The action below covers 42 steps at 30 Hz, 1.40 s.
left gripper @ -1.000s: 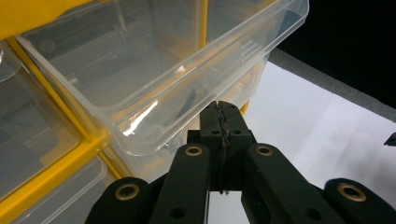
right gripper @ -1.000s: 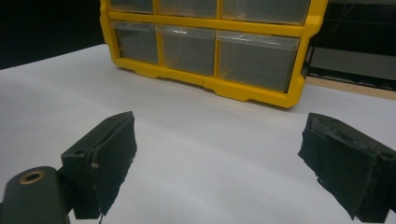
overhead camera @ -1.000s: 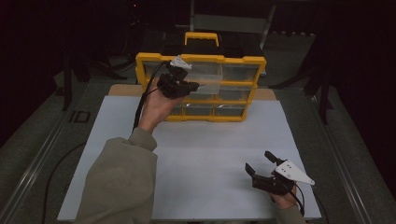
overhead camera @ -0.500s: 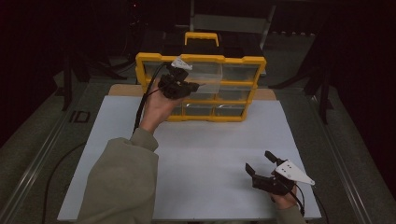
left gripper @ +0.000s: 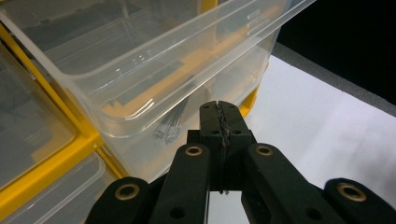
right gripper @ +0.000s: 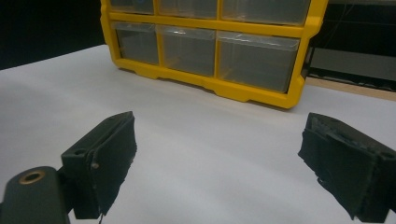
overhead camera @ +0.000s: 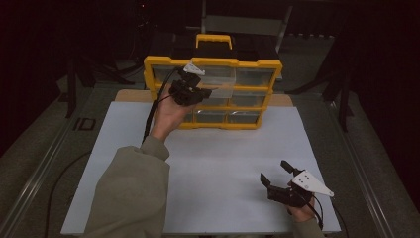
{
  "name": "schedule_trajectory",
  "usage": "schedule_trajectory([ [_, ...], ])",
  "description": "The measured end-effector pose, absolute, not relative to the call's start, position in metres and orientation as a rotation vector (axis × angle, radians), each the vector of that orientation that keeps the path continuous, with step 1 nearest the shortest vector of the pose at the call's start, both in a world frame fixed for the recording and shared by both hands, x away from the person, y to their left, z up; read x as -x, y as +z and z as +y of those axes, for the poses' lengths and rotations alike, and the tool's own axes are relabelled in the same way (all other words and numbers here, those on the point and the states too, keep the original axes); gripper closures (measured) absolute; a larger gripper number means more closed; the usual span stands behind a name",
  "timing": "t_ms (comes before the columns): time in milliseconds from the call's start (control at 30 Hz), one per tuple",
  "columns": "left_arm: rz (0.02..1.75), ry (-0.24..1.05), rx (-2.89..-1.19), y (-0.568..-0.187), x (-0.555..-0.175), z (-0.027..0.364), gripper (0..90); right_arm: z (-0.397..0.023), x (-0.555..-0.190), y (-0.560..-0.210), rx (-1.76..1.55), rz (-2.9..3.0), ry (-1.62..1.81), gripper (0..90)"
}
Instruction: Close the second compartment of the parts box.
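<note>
Two grippers: your left gripper (left gripper: 219,122), jaws together, nudges the pulled-out clear drawer (left gripper: 154,60); right gripper (overhead camera: 279,174) waits, jaws apart.

No text, label, brand, number or sign can be read anywhere. The yellow organizer (overhead camera: 213,94) and the clear drawer (left gripper: 154,70) just ahead of the left hand-held gripper (left gripper: 219,109) carry no legible marking; small raised marks on the drawer's rim are too faint to make out. The white tabletop (overhead camera: 223,158) around the right hand-held gripper (overhead camera: 277,173) is unprinted, and the grey plate on that gripper bears no writing that can be told.
</note>
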<state>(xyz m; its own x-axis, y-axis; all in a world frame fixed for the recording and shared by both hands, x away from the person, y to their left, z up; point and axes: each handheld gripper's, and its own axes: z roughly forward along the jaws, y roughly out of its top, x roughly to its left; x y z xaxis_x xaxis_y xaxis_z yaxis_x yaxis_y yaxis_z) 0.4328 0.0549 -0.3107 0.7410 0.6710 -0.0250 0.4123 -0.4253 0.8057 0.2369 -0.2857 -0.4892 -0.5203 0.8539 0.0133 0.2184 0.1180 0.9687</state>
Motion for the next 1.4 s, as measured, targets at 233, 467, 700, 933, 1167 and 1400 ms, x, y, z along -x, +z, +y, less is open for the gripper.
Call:
schedule_trajectory([
  [233, 0.820, 0.381, -2.076, -0.313, -0.434, 0.055, 90.0, -0.286, -0.237, -0.489, -1.039, 1.826, 1.430, 10.3],
  [467, 0.831, 0.378, -2.071, -0.315, -0.436, 0.055, 90.0, -0.286, -0.237, -0.489, -1.039, 1.824, 1.431, 10.3],
  [700, 0.838, 0.382, -2.069, -0.317, -0.438, 0.056, 90.0, -0.286, -0.237, -0.489, -1.039, 1.825, 1.432, 10.3],
  [933, 0.845, 0.381, -2.070, -0.320, -0.440, 0.057, 90.0, -0.286, -0.237, -0.490, -1.039, 1.826, 1.428, 10.3],
  [1167, 0.849, 0.382, -2.068, -0.321, -0.442, 0.057, 90.0, -0.286, -0.238, -0.490, -1.039, 1.826, 1.430, 10.3],
  [1400, 0.861, 0.387, -2.056, -0.322, -0.444, 0.057, 90.0, -0.287, -0.238, -0.490, -1.046, 1.826, 1.431, 10.3],
])
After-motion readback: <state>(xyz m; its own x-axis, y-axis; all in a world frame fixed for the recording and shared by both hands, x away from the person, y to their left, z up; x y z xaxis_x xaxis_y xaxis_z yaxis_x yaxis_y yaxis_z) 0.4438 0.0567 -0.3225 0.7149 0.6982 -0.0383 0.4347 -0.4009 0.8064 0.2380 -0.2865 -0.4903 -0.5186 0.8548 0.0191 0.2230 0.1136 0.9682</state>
